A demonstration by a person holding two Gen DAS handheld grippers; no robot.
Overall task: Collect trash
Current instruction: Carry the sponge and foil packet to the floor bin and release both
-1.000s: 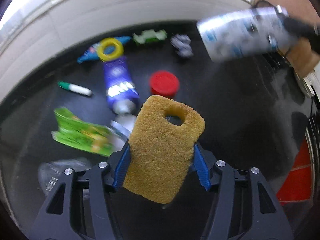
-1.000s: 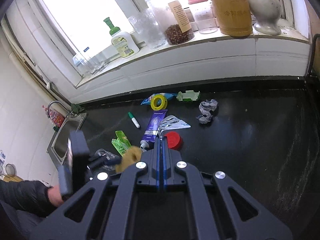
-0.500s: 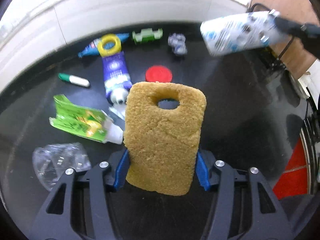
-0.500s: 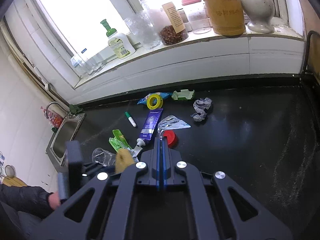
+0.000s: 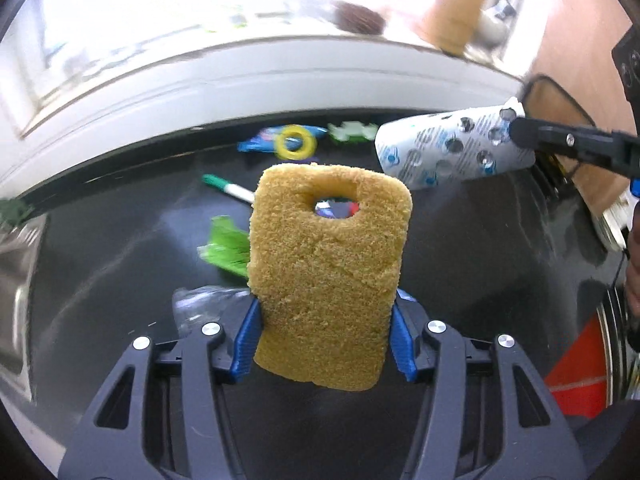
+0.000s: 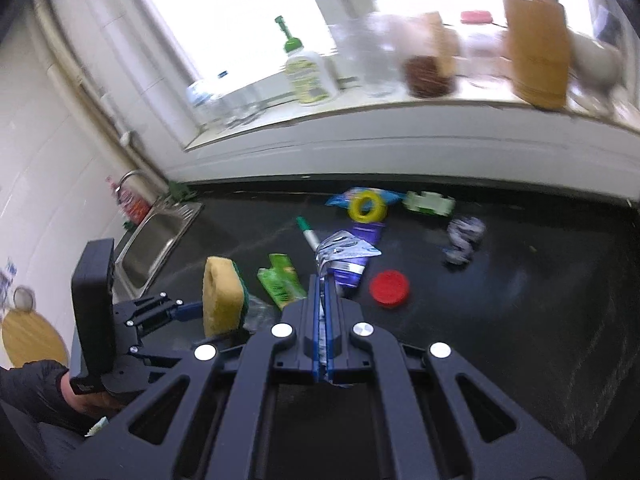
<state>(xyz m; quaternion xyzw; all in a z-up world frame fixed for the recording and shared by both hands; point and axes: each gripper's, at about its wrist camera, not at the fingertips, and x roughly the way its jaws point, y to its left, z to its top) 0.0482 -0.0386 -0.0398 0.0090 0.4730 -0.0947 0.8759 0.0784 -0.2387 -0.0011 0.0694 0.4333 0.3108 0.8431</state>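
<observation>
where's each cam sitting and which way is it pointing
Left wrist: on the left hand-held gripper, looking down its fingers at the yellow sponge over the black counter.
Right wrist: on the right hand-held gripper, shut on a blister pack, facing the window; a dark sleeve shows.
Shared: sponge, blister pack, yellow ring, green marker.

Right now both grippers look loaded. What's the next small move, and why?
Probably carry both loads off the counter to wherever trash goes; no bin shows in either view. The left gripper is shut on the sponge, the right gripper on a blister pack, and both are held clear of the counter. The marker, red lid and tube wait until a gripper is free.
</observation>
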